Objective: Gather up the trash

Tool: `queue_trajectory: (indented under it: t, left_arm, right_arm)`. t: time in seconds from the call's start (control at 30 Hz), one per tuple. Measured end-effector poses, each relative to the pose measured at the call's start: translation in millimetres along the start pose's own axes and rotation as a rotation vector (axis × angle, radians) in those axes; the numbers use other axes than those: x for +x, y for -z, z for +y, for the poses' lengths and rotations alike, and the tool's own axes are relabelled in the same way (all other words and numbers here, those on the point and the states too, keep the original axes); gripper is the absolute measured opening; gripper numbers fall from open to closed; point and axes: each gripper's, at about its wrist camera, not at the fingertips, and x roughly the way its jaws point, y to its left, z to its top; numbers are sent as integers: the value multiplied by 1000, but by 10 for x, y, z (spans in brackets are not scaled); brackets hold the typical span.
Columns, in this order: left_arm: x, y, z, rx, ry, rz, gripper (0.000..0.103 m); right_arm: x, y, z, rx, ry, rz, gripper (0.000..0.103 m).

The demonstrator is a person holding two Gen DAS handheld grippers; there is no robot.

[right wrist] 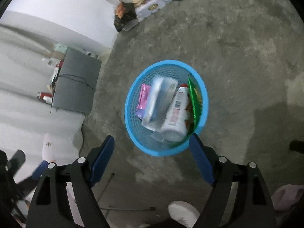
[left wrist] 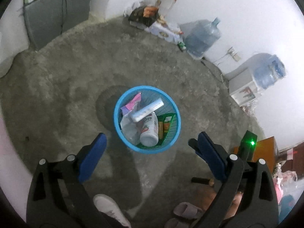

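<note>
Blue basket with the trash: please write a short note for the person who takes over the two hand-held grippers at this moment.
Left hand-held gripper: open, nothing between its jaws, above the floor just short of the basket.
Right hand-held gripper: open, nothing held, also beside the basket's near rim.
Blue basket stands upright on the concrete floor.
Done: inside it lie a white bottle, a long silver-white wrapped pack, a pink wrapper, a clear plastic bag and a green packet.
Left: no loose trash shows on the floor near the basket; the clutter along the far wall may need checking.
</note>
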Motion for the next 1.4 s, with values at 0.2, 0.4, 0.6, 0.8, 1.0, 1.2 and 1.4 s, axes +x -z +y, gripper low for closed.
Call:
queue_trajectory:
  t: [0.2,0.4,0.6,0.8,1.0,1.2,1.4]
  left_arm:
    - [-1096,464,148,20,-5,-144,92]
    - [-2266,1284,461,-18,-142,-319,94]
    - [-2987,2103,785,-161,-343,-392,94]
    - [-3353,2739,915,-241,-588,-504,94]
    - [-3305,3099,1034,-342,-643,-462,94]
    - [-3201,3378,1163,-471,-714,-426,94]
    - [-3111,3522,1147,-527,-773,-376,94]
  right_arm:
    - [-868,500,765,-282,18,-136,80]
    - [-1523,1267,1642,-599,-35,-247,96]
    - [-1929,2105,2253,-873,-53,-275,97]
    - [-2119,2798,2478,-1083,-56,-260,97]
    - [-2130,3172,2410,-1159,-28,-239,97]
    - [-2028,3303,2297,-1188,53,-196,97]
    - [-1970,3237,2243,-1195,48,-188,97]
